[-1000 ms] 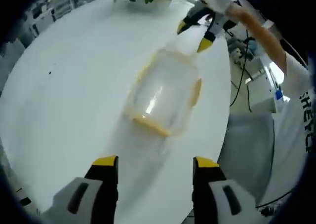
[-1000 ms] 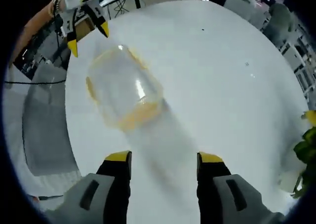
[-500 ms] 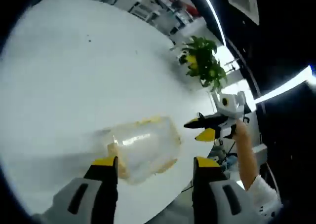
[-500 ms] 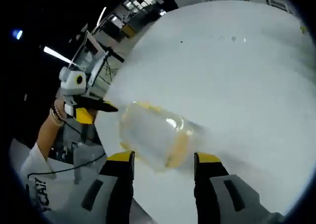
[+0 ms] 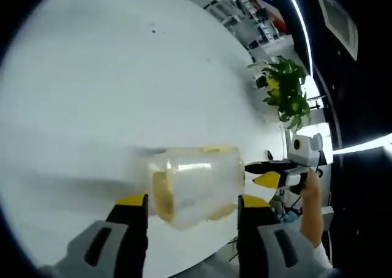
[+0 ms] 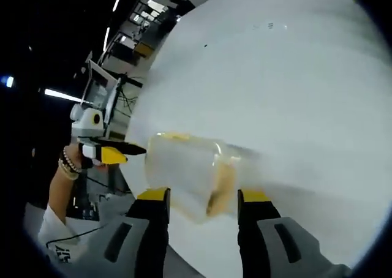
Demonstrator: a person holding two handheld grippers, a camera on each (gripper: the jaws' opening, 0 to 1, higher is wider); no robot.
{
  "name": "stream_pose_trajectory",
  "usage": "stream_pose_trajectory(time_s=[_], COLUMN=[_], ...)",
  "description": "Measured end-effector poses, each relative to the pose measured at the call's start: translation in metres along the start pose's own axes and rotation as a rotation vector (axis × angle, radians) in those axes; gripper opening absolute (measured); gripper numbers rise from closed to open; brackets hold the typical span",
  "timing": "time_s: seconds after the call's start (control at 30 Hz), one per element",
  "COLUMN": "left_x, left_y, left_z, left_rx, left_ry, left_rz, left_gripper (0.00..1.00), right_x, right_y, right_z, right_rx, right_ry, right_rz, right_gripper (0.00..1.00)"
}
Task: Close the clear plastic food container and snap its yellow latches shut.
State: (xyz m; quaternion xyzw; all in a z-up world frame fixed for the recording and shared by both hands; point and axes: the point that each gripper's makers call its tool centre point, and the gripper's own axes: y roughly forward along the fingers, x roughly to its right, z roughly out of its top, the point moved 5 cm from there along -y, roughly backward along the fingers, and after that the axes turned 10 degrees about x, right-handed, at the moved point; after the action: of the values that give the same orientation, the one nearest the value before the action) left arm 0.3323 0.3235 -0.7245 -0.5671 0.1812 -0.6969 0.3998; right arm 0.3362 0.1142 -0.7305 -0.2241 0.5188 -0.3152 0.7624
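In the left gripper view, the left gripper [image 5: 192, 203] has its two yellow-tipped jaws standing apart, and the clear plastic container [image 5: 197, 184] lies on the white round table [image 5: 92, 94] right at their tips, its near end reaching into the gap between them; whether the tips touch it cannot be told. A yellow latch [image 5: 162, 195] shows along the container's left end and another yellow strip along its top edge, all of it blurred. Just beyond the container's right end, the right gripper [image 5: 267, 172] comes in from the right, held by a hand [image 5: 309, 189], its yellow tips close together and pointing at the container; whether they are fully closed cannot be told. Farther off, a green plant with yellow flowers [image 5: 285, 94] stands near the table's far edge. In the right gripper view, the right gripper [image 6: 202, 197] likewise has its jaws apart with the container [image 6: 190, 174] at their tips on the table [image 6: 294, 88], a yellow latch [image 6: 222, 186] on its right end. The left gripper [image 6: 119, 152] enters from the left, just beside the container's left end, held by a hand with a beaded bracelet [image 6: 66, 166].
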Motion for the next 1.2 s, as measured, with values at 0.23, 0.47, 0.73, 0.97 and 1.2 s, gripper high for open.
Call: stream_pose_trajectory(time_s=[0.23, 0.47, 0.73, 0.97, 1.2], left_x=[0.003, 0.0, -0.012, -0.012, -0.011], left_y=[0.006, 0.006, 0.009, 0.013, 0.012], left_z=[-0.007, -0.007, -0.001, -0.006, -0.007], left_rx=[-0.053, -0.076, -0.093, -0.111, -0.118], left_ry=[0.081, 0.109, 0.14, 0.17, 0.183], left_rz=[0.041, 0.077, 0.156, 0.173, 0.173], left_gripper=[0.4, 0.35, 0.2, 0.23, 0.21], right_x=[0.005, 0.01, 0.01, 0.009, 0.007], right_y=[0.009, 0.012, 0.012, 0.013, 0.013], right_z=[0.002, 0.001, -0.001, -0.003, -0.005], right_rx=[-0.052, -0.079, -0.08, -0.083, -0.098], right_ry=[-0.057, -0.088, -0.096, -0.102, -0.121], right_rz=[-0.021, -0.066, -0.075, -0.067, -0.08], right_gripper=[0.31, 0.25, 0.23, 0.23, 0.22])
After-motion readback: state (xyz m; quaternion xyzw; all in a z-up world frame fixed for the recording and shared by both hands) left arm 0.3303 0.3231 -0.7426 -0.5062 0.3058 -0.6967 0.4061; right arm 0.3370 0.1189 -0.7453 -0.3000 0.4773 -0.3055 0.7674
